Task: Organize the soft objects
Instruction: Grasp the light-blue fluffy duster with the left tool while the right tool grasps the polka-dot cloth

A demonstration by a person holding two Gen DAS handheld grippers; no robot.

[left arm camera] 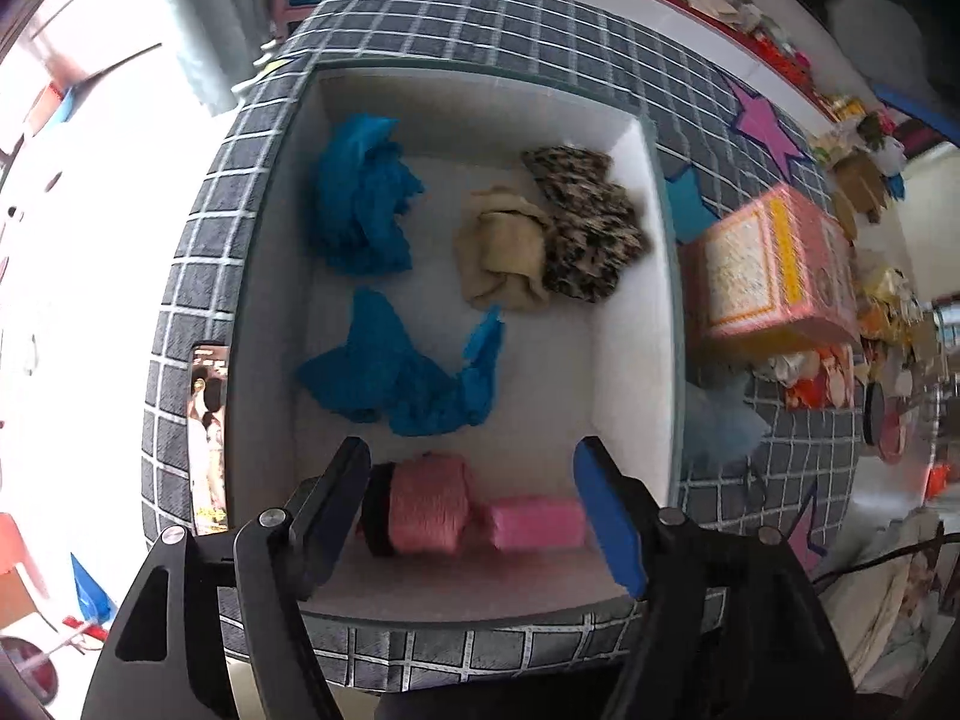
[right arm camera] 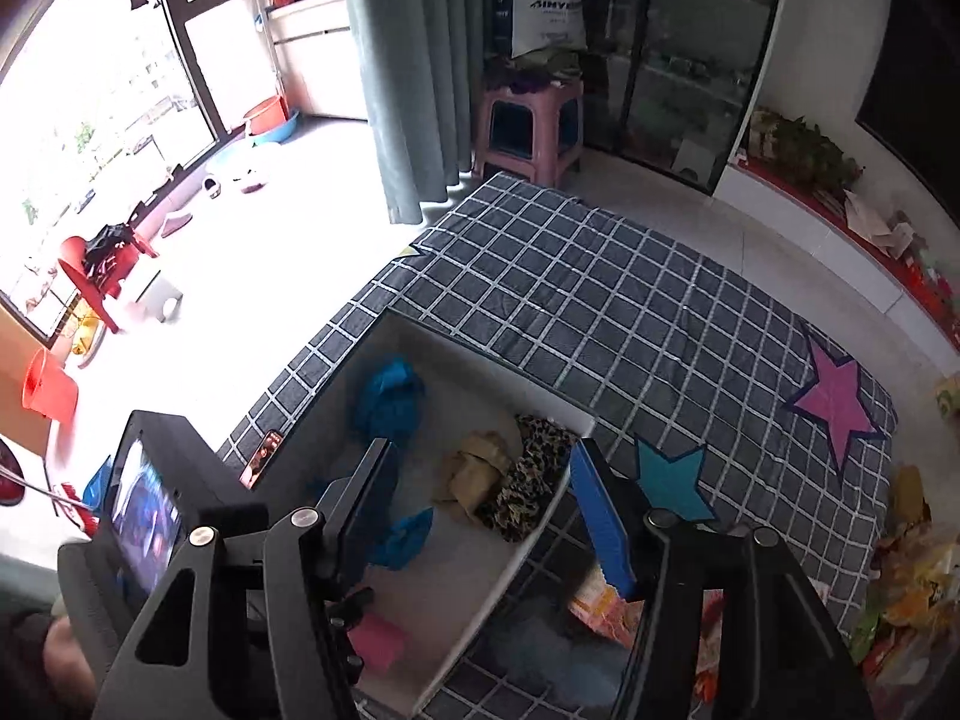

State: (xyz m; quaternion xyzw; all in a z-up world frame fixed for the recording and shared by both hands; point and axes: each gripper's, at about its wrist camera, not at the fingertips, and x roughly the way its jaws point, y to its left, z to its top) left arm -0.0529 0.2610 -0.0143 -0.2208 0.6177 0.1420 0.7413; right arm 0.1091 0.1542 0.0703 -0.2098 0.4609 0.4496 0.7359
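A white open box (left arm camera: 636,312) sits on a grey checked cloth. Inside lie two crumpled blue cloths (left arm camera: 360,210) (left arm camera: 396,378), a beige cloth (left arm camera: 504,252) and a leopard-print cloth (left arm camera: 588,228). At the box's near wall a pink yarn spool (left arm camera: 426,510) and a pink roll (left arm camera: 534,522) lie end to end. My left gripper (left arm camera: 474,474) hangs open just above them, its pads beside their ends and not pressing. My right gripper (right arm camera: 486,468) is open and holds nothing, hovering over the box's right wall (right arm camera: 522,552). The same pink roll (right arm camera: 378,639) shows below its left finger.
A pink and yellow carton (left arm camera: 774,270) and a pale blue tulle piece (left arm camera: 720,420) lie right of the box. A phone (left arm camera: 209,438) lies left of it. Star patches (right arm camera: 834,396) mark the cloth. A cluttered pile (right arm camera: 912,588) sits at the table's right end.
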